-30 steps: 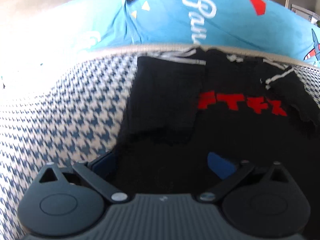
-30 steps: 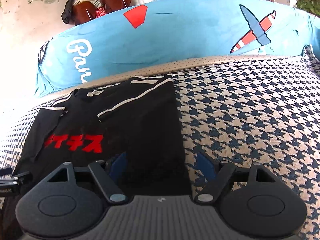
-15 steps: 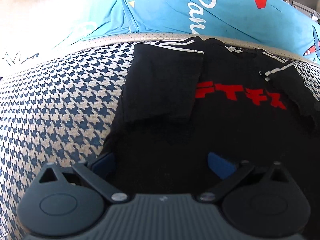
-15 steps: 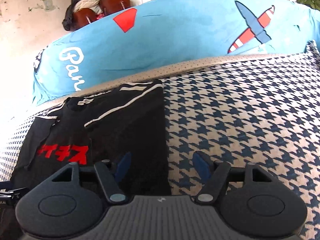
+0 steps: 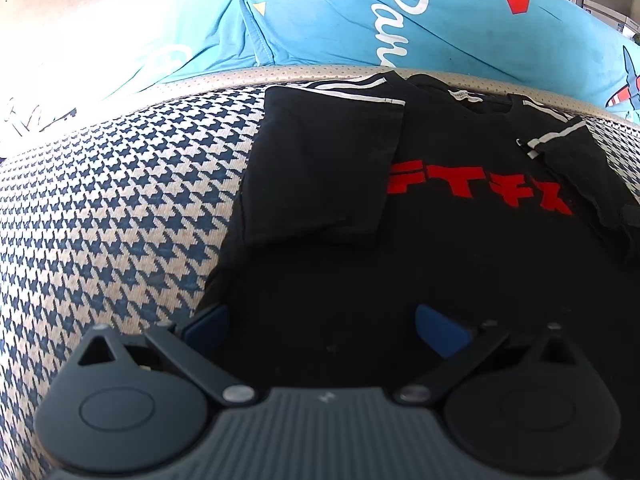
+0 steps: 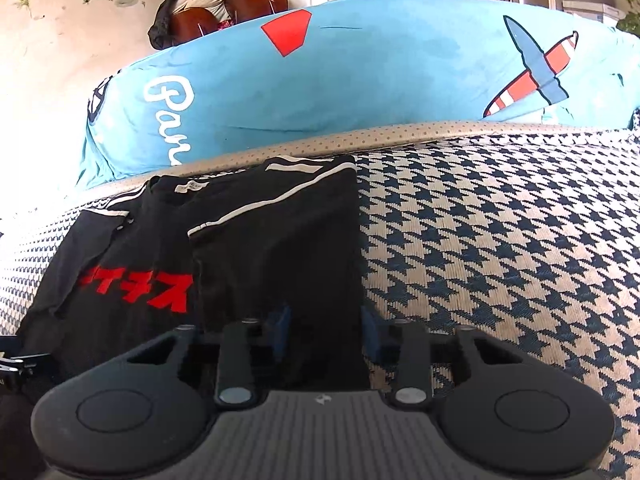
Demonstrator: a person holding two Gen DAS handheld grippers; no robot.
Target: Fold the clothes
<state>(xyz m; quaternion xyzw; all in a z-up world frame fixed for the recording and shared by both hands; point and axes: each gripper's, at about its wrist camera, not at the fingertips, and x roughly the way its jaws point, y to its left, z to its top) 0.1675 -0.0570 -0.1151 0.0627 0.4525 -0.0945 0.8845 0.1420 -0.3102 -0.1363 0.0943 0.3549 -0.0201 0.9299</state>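
A black T-shirt with red characters lies face up on the houndstooth cover, both white-striped sleeves folded inward. My left gripper stands open over the shirt's lower left part, its blue pads wide apart; the left one sits at the shirt's edge. In the right wrist view the same T-shirt reaches down between the fingers. My right gripper is closing its jaws on the shirt's right edge, and black fabric fills the narrow gap between the pads.
A long blue cushion with white lettering and a plane print lies behind the shirt, past a beige dotted strip. Houndstooth cover spreads to the right. Chairs and a wall stand beyond.
The right gripper's jaws have drawn together from wide apart to a narrow gap around the shirt's right edge. The left gripper has stayed open in place.
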